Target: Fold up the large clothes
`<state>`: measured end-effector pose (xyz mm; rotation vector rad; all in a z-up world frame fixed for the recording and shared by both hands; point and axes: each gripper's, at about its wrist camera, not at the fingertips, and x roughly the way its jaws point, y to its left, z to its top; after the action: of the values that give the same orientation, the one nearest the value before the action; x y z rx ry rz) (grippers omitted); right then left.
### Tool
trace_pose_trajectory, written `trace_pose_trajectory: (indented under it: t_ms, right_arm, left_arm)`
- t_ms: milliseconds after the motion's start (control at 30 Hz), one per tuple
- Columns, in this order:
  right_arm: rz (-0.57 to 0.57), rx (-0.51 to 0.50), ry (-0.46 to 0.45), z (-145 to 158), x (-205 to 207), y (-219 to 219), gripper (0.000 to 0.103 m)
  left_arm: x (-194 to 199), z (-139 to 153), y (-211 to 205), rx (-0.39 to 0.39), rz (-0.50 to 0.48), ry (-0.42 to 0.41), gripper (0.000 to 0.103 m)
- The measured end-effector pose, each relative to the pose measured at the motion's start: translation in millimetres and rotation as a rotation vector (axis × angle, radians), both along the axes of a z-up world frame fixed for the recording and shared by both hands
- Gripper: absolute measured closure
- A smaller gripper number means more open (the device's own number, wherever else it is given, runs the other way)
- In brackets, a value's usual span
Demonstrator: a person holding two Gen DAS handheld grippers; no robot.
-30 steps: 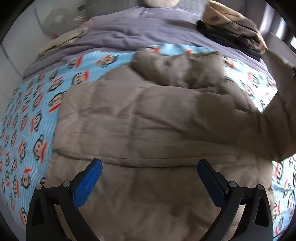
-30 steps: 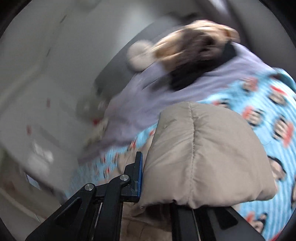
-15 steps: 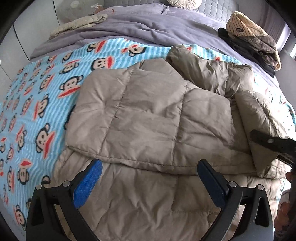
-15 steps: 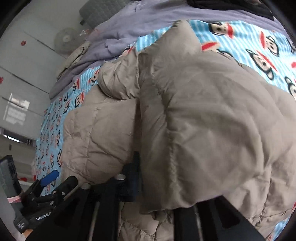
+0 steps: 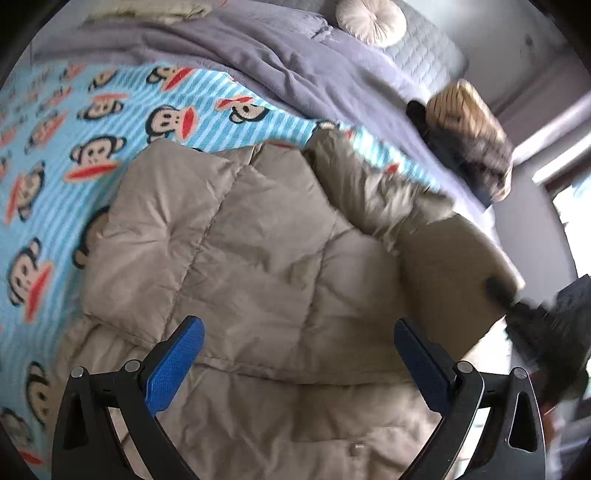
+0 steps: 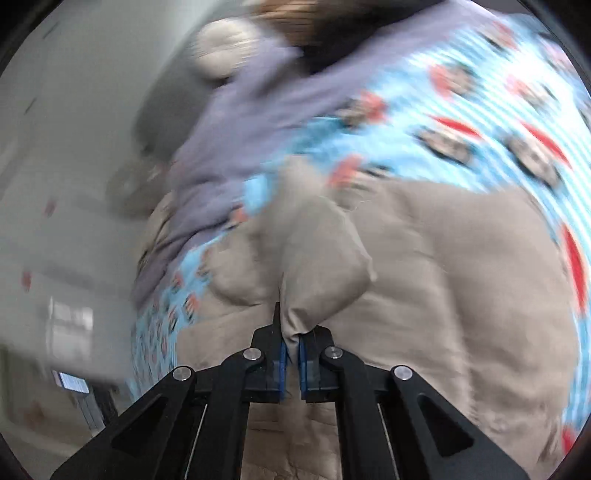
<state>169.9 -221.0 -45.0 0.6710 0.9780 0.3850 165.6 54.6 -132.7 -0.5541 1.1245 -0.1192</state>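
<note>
A beige quilted puffer jacket (image 5: 258, 258) lies spread on the bed, with one sleeve folded across its body. My left gripper (image 5: 299, 350) hovers over the jacket's lower part, open wide, with nothing between its blue pads. In the right wrist view the jacket (image 6: 461, 288) fills the lower half. My right gripper (image 6: 291, 350) has its jaws closing to a narrow slit, and a small fold of jacket fabric (image 6: 317, 273) is pinched between the pads. That gripper shows blurred at the right edge of the left wrist view, by the jacket's raised flap (image 5: 450, 266).
The jacket rests on a blue monkey-print blanket (image 5: 74, 155). A purple duvet (image 5: 229, 48) and a round cream cushion (image 5: 369, 18) lie beyond it. A pile of dark and striped clothes (image 5: 461, 125) sits at the far right by the wall. Both views are motion-blurred.
The right gripper had a thick part of the jacket between its jaws; now it pinches only a thin fold. The left gripper swung across the jacket, still open. The sleeve now lies folded over the body.
</note>
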Motion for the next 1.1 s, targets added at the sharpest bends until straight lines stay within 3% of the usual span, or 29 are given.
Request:
trace_pose_trajectory:
  t_ms: [100, 200, 267, 300, 333, 400, 500, 600, 633, 667, 700, 733, 767, 800, 833, 867, 1000, 1100]
  right_arm:
    - [0.205, -0.031, -0.036, 11, 7, 53, 0.096]
    - [0.348, -0.08, 0.028, -1, 8, 94, 0.083]
    - [0.379, -0.08, 0.085, -11, 5, 102, 0.032]
    - [0.383, -0.07, 0.104, -13, 3, 100, 0.025]
    - [0.386, -0.053, 0.115, -16, -1, 96, 0.024]
    - [0.376, -0.043, 0.144, -23, -12, 89, 0.024]
    - [0.291, -0.031, 0.235, -39, -31, 44, 0.024]
    - [0.114, -0.001, 0.336, -60, -45, -20, 0.024]
    - [0.052, 0.014, 0.358, -65, -46, -40, 0.024]
    - [0.001, 0.034, 0.373, -68, -48, -54, 0.024]
    - [-0.05, 0.065, 0.38, -71, -47, -69, 0.024]
    - [-0.12, 0.105, 0.374, -74, -44, -87, 0.024]
    - [-0.17, 0.118, 0.36, -75, -41, -97, 0.029]
    - [-0.196, 0.121, 0.349, -76, -39, -102, 0.038]
    - [-0.221, 0.118, 0.337, -77, -34, -108, 0.072]
    - [-0.241, 0.106, 0.34, -77, -25, -110, 0.094]
    - [-0.176, 0.079, 0.33, -83, -5, -87, 0.094]
    - [-0.127, 0.027, 0.34, -93, -3, -67, 0.094]
  left_arm:
    - [2, 8, 16, -0.103, 0.017, -0.027, 0.0]
    - [5, 15, 22, -0.161, -0.009, -0.053, 0.0]
    - [8, 13, 22, -0.194, -0.033, -0.048, 0.0]
    - [9, 10, 19, -0.214, -0.049, -0.038, 0.0]
    - [10, 8, 17, -0.225, -0.059, -0.032, 0.0]
    - [15, -3, 8, -0.237, -0.089, -0.003, 0.0]
    - [22, -20, -9, -0.237, -0.136, 0.035, 0.0]
    - [30, -36, -28, -0.197, -0.17, 0.077, 0.001]
    - [31, -40, -33, -0.184, -0.173, 0.086, 0.009]
    - [33, -42, -38, -0.173, -0.178, 0.093, 0.032]
    - [35, -45, -41, -0.167, -0.191, 0.103, 0.049]
    - [37, -48, -45, -0.151, -0.203, 0.124, 0.085]
    - [37, -50, -48, -0.143, -0.211, 0.141, 0.091]
    - [35, -50, -47, -0.14, -0.206, 0.139, 0.091]
    - [32, -47, -45, -0.129, -0.204, 0.121, 0.091]
    - [29, -44, -41, -0.108, -0.204, 0.104, 0.091]
    - [22, -50, -20, -0.002, -0.169, 0.093, 0.091]
    - [18, -57, -6, -0.022, -0.149, 0.117, 0.091]
